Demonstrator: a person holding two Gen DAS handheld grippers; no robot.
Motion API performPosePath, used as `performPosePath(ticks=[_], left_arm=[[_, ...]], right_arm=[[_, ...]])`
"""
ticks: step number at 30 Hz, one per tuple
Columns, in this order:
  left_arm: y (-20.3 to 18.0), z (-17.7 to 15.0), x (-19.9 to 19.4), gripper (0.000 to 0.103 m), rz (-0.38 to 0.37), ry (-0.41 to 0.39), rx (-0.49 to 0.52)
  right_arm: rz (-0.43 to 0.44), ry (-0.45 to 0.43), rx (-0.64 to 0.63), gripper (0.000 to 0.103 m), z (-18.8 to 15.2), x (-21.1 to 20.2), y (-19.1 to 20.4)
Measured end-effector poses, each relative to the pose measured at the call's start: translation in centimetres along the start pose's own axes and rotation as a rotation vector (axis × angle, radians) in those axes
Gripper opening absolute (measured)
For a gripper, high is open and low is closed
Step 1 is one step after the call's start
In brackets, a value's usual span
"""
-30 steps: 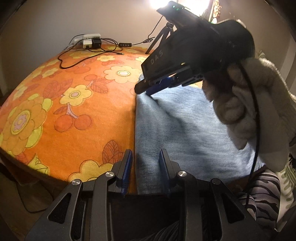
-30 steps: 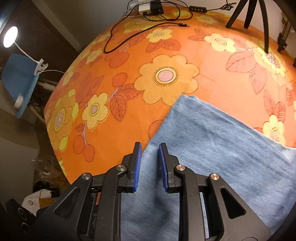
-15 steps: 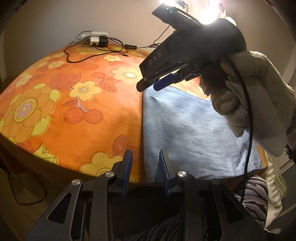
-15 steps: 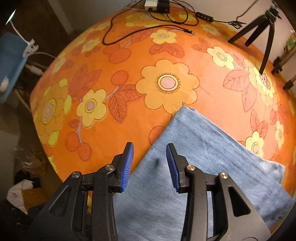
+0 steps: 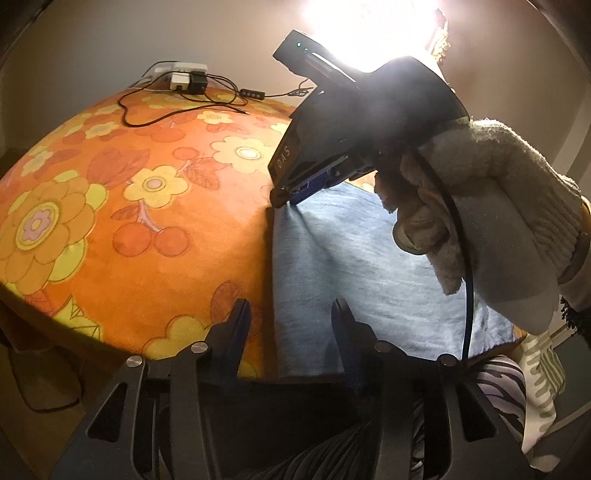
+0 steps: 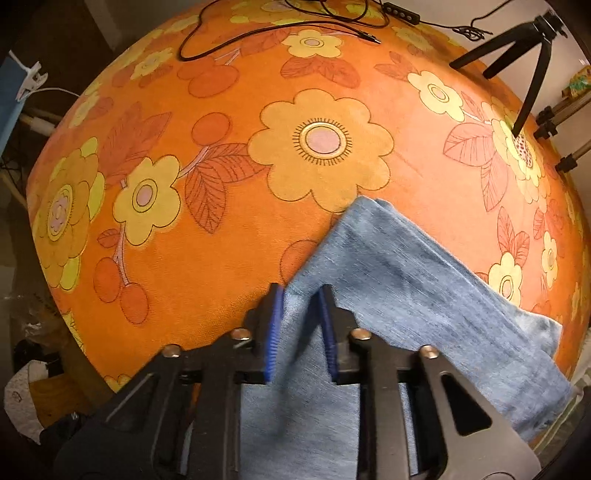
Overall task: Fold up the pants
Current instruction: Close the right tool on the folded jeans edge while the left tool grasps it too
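Note:
Light blue denim pants (image 5: pixel 354 266) lie folded flat on the orange flowered tablecloth (image 5: pixel 147 206), reaching the near table edge. My left gripper (image 5: pixel 291 332) is open and empty, above the pants' near left corner at the table edge. My right gripper (image 5: pixel 295 194), held by a gloved hand (image 5: pixel 491 229), has its tips at the pants' far left corner, where the cloth puckers up. In the right wrist view its blue-padded jaws (image 6: pixel 301 325) straddle the denim (image 6: pixel 424 295) with a gap between them.
A power strip with black cables (image 5: pixel 184 79) lies at the table's far edge. A black tripod (image 6: pixel 524 62) stands on the cloth at the far right. A bright lamp (image 5: pixel 369 33) glares behind the right gripper. Striped fabric (image 5: pixel 498 384) hangs below the near edge.
My left gripper has opened wider and drawn back to the table edge. My right gripper opened, then came down over the pants' far left corner and narrowed around the cloth.

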State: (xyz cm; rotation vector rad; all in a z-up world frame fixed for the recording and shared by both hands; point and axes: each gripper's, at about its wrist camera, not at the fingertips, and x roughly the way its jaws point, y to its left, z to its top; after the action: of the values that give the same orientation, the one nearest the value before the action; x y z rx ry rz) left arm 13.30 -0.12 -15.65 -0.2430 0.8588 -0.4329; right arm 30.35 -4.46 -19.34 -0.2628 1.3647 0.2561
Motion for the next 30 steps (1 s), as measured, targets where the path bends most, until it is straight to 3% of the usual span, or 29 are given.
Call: performPosePath(ticks=[5,16,20,26,27,29,30], left_arm=[[-0.1,0.6,0.9,0.044,-0.021,0.018,-0.021],[-0.8,0.9,2.4,0.044,-0.06,0.03,-0.045],[-1.5,0.8,1.9,0.019,-0.056,-0.011,-0.03],[-2.8,1.1,0.6,0.011,-0.059,-0.079,0.023],[-3.1,1.2,0.4,0.011,-0.057,-0.087,0.038],[-3.6,1.2,0.1,0.01,-0.056,-0.103,0.063],[-4.0,1.2,0.0,0.01,-0.056,-0.111,0.075]], right_arm=[[0.048,-0.031,0.026,0.005,-0.7,-0.7,-1.0],[0.209,-0.148,0.118,0.004,-2.7,-5.5,-5.1],[0.23,-0.16,0.133,0.004,-2.6,-5.8,-5.3],[0.236,-0.163,0.12,0.004,-2.2,-6.1,-6.0],[0.235,-0.163,0.126,0.007,-2.0,-6.2,-6.2],[0.221,-0.167,0.139,0.025,-1.6,-6.5,-6.5],[0.207,-0.175,0.14,0.03,-1.4,-6.7,-6.6]])
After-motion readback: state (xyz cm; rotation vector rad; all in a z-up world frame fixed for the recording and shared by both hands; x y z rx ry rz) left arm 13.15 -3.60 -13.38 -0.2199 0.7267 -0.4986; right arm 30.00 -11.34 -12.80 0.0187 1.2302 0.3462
